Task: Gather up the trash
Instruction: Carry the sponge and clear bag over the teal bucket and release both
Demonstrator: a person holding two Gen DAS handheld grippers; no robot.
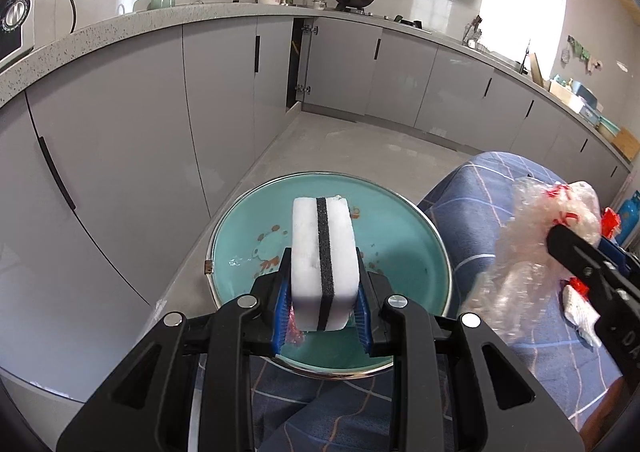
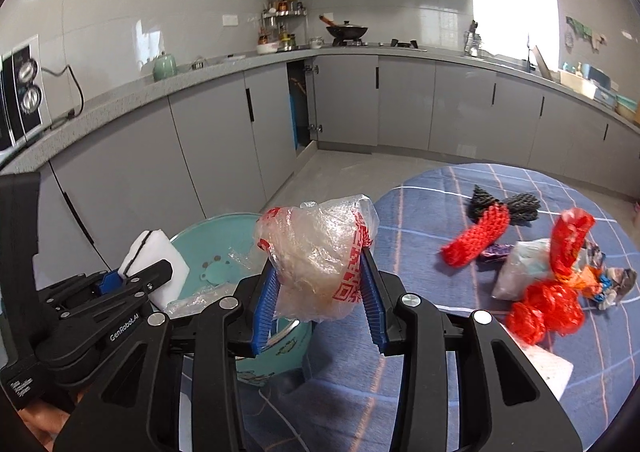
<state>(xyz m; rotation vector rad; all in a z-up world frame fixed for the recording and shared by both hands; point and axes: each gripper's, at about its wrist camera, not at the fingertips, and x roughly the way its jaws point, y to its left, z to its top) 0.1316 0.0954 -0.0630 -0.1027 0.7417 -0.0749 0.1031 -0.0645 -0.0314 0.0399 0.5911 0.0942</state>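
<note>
My left gripper (image 1: 324,258) is shut on a white foam block (image 1: 308,236) with a black stripe, held over a teal basin (image 1: 404,228). In the right wrist view the same block (image 2: 160,252) and left gripper (image 2: 140,272) sit at the left, above the basin (image 2: 218,232). My right gripper (image 2: 319,264) is shut on a crumpled clear plastic bag (image 2: 320,228) with red print, just right of the basin's rim. The left wrist view shows that bag (image 1: 528,252) and one right finger (image 1: 568,244) at the right edge. A scrap of clear film (image 2: 188,302) lies in the basin.
A round table with a blue checked cloth (image 2: 420,211) carries a red foam net (image 2: 476,240), a black foam net (image 2: 520,205), a red plastic bag (image 2: 548,308), a white bag (image 2: 524,268), wrappers and a tissue (image 2: 552,368). Grey cabinets (image 1: 224,99) line the floor beyond.
</note>
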